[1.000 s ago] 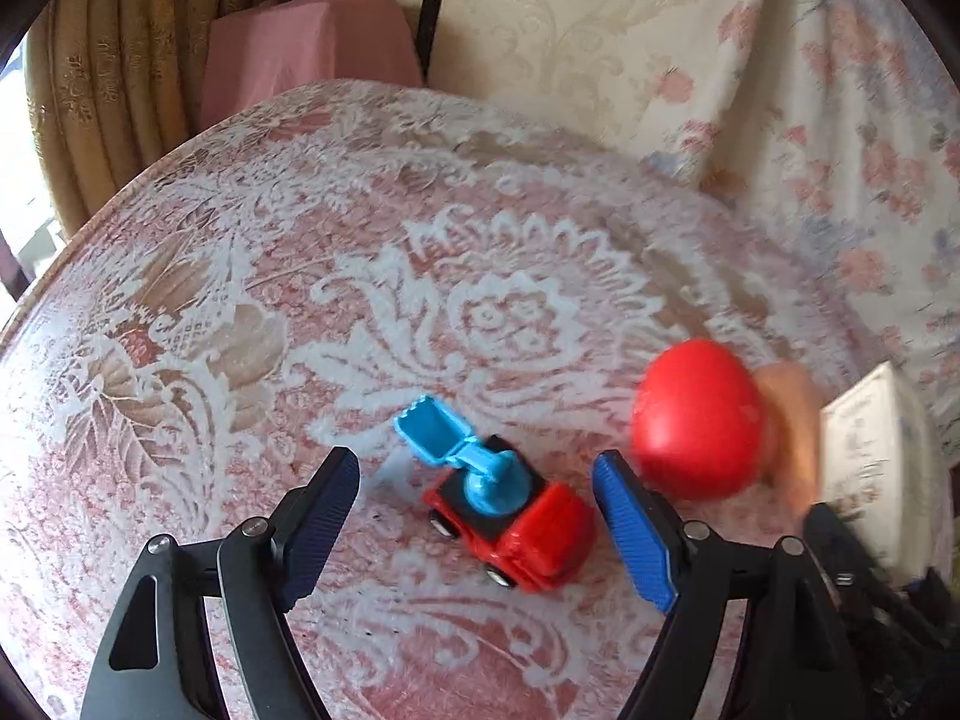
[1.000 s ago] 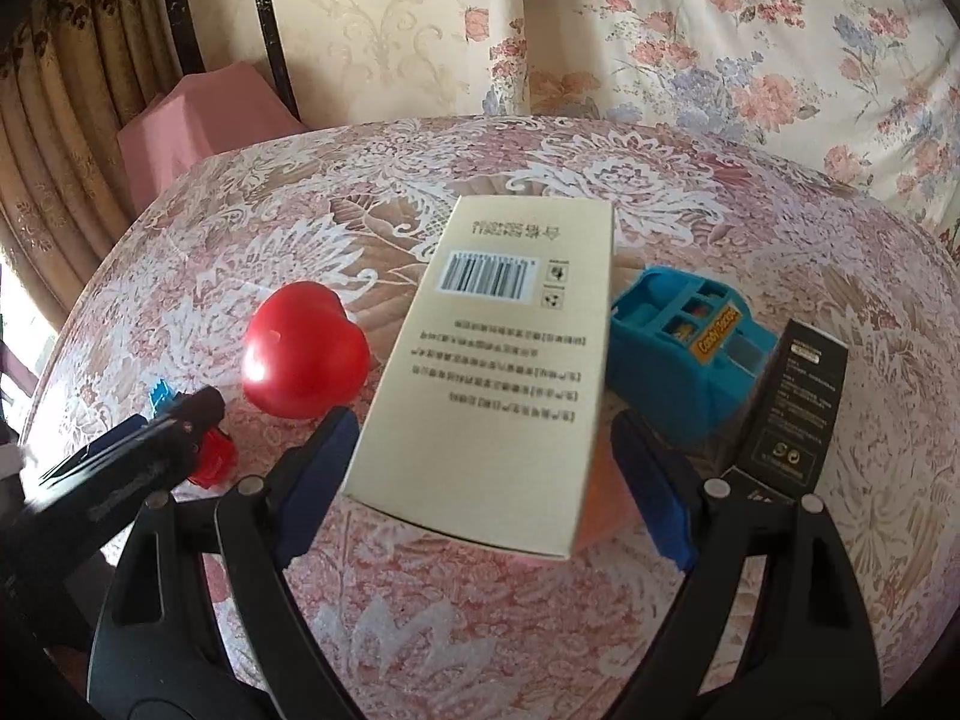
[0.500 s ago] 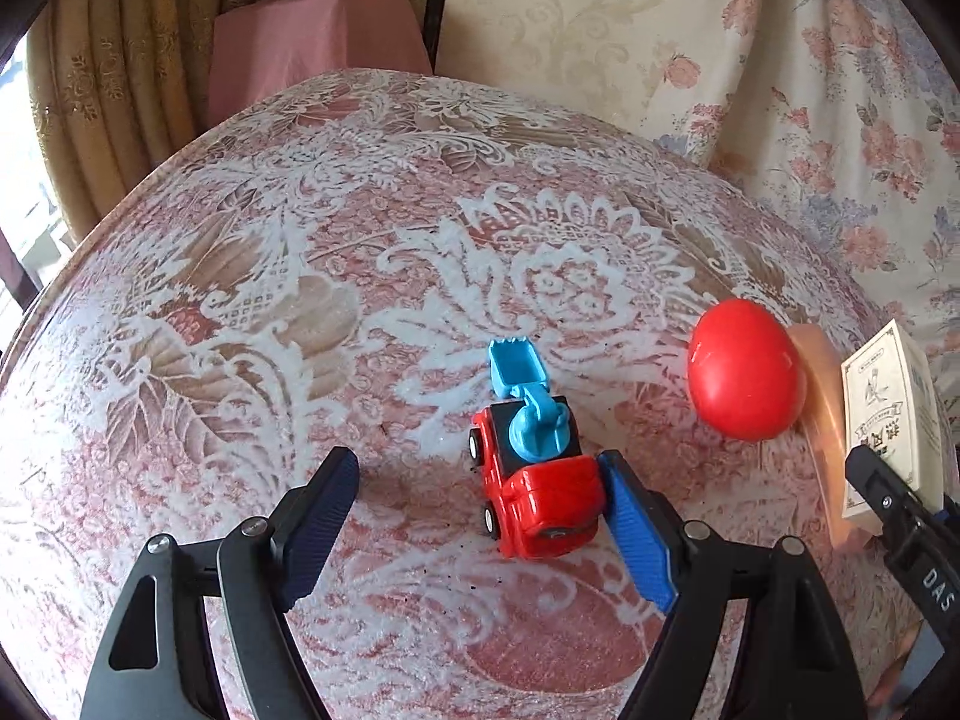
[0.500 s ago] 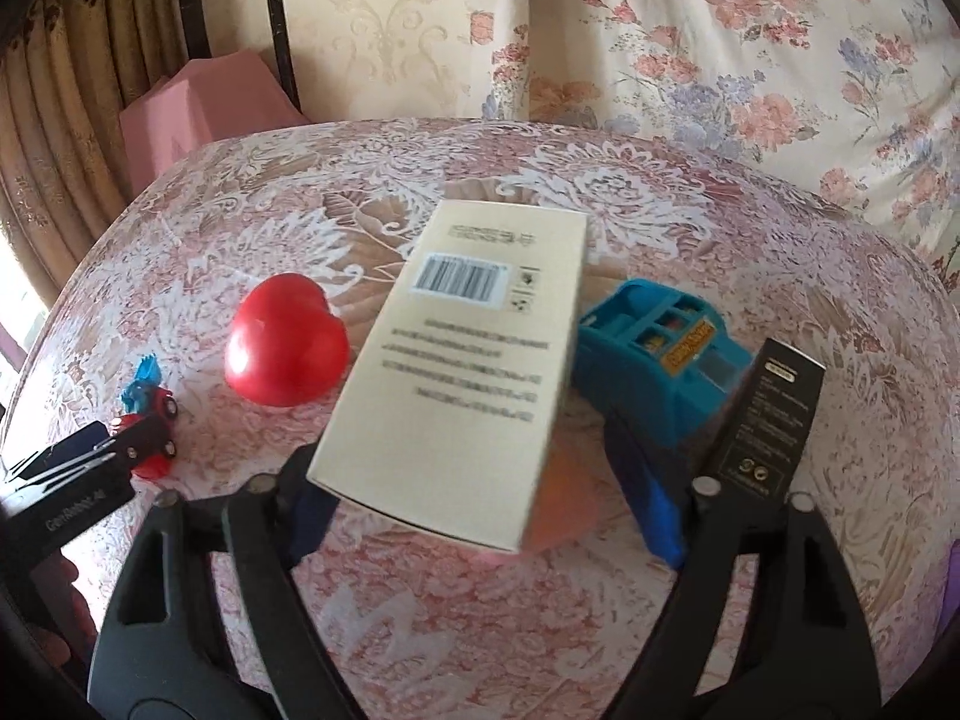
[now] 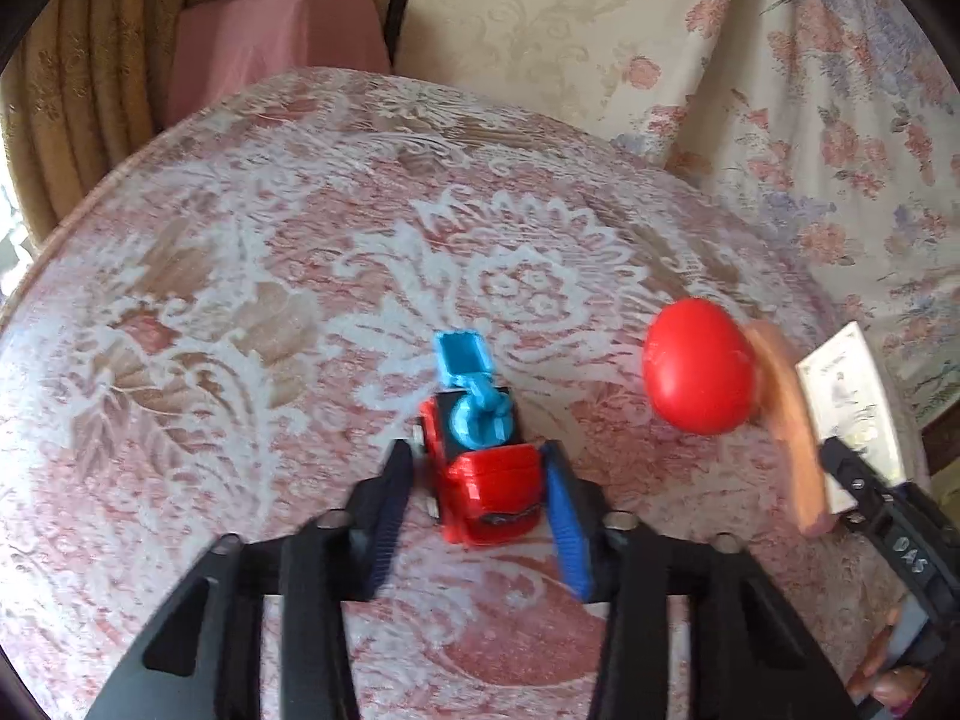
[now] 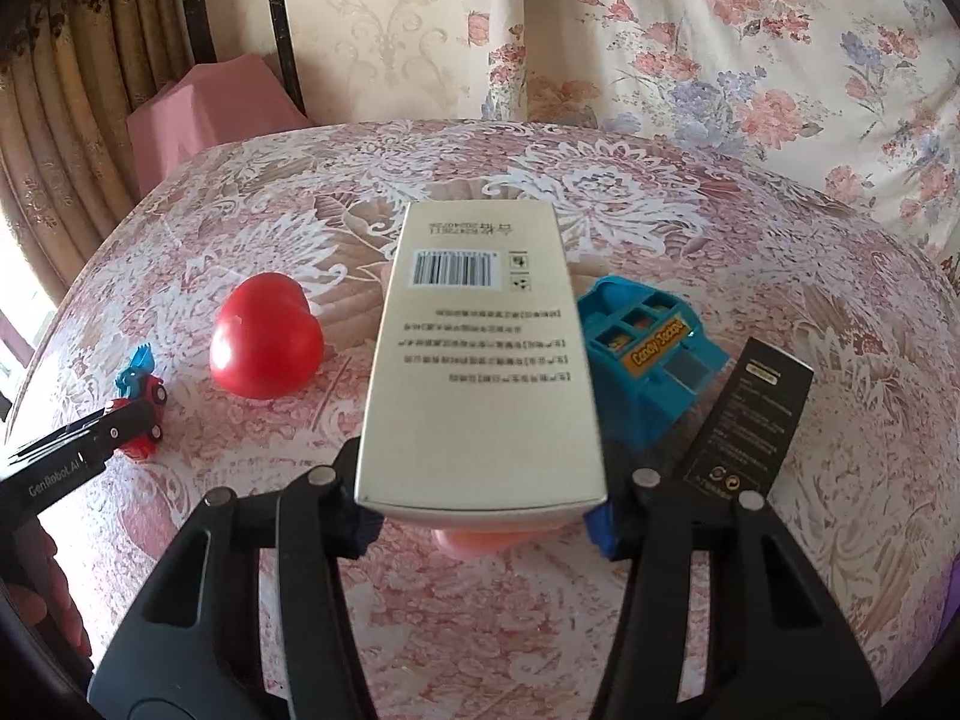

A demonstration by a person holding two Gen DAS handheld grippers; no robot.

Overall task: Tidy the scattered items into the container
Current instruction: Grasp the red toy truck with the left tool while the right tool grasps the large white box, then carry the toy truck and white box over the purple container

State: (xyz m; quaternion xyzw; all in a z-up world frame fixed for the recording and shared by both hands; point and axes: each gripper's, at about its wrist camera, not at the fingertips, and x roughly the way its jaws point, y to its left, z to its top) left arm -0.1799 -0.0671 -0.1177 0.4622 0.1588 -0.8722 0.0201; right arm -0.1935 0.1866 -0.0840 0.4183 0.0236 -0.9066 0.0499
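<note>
A small red toy digger with a blue arm (image 5: 480, 450) sits on the lace tablecloth, and my left gripper (image 5: 480, 498) is shut on its red body. The toy also shows in the right wrist view (image 6: 141, 390), with the left gripper (image 6: 90, 444) on it. My right gripper (image 6: 480, 498) is shut on a long beige box with a barcode (image 6: 480, 354), held above a pale orange container (image 6: 480, 540) that is mostly hidden under the box. The container's rim (image 5: 786, 420) and the beige box (image 5: 852, 396) show at the right of the left wrist view.
A red heart-shaped toy (image 6: 264, 342) lies between the digger and the container, also in the left wrist view (image 5: 699, 366). A blue candy-machine toy (image 6: 648, 354) and a black box (image 6: 750, 420) stand right of the container. A pink covered seat (image 6: 204, 108) stands behind the table.
My left gripper has closed its jaws onto the toy digger, which was turned to point away. My right gripper has swung the beige box straight over the container.
</note>
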